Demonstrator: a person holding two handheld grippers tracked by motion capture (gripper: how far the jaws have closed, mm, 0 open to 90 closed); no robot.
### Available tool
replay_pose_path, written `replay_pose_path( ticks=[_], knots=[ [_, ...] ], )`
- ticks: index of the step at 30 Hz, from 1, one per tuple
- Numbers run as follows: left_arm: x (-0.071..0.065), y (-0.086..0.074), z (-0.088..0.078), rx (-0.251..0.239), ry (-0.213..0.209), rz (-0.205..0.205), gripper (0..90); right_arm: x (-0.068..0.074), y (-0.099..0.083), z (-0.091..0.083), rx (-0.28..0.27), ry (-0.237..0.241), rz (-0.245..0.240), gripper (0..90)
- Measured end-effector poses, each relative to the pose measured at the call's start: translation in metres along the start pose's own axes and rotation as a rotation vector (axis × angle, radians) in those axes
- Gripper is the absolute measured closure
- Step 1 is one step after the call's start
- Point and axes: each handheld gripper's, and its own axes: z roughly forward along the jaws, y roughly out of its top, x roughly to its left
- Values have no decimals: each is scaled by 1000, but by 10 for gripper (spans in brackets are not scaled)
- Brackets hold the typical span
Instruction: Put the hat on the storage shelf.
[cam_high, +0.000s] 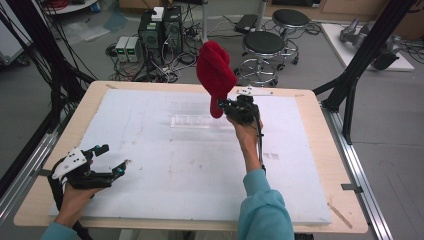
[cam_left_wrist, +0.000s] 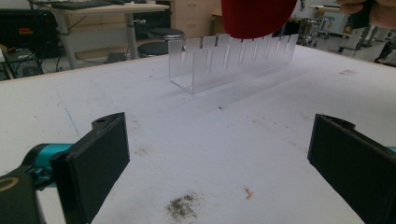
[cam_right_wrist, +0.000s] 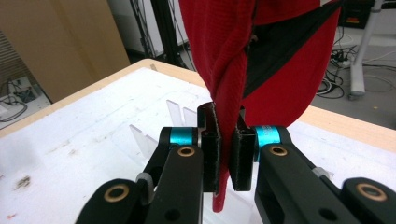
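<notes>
A red cloth (cam_high: 215, 70) is clamped in the right tool (cam_high: 227, 106) above the clear slotted rack (cam_high: 200, 121) mid-bench; the left tool (cam_high: 114, 159) is held wide open, empty, near the bench's left edge

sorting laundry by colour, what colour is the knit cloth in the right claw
Red, with a dark lining inside: the red knit cloth shows best in the right gripper view, pinched by the right claw.

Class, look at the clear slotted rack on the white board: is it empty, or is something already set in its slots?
Empty. The rack has bare slots; the red cloth hangs above it from the right gripper.
</notes>
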Motion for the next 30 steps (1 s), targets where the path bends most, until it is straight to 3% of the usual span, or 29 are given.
replay_pose_path(
  ticks=[3, 11, 18, 23, 30],
  knots=[
    [-1, -2, 1, 3, 2, 6, 59, 0, -2, 4, 11, -8, -4, 853],
    [0, -8, 3, 11, 9, -2, 59, -4, -7, 10, 4, -2, 40, 852],
    [1, -10, 4, 9, 9, -13, 59, -3, -13, 18, 52, -14, 43, 851],
    [1, -10, 4, 9, 11, -18, 59, -8, -23, 18, 21, 0, 89, 852],
    [2, -11, 3, 8, 13, -26, 59, -1, -29, 14, 51, -12, 56, 849]
  ],
)
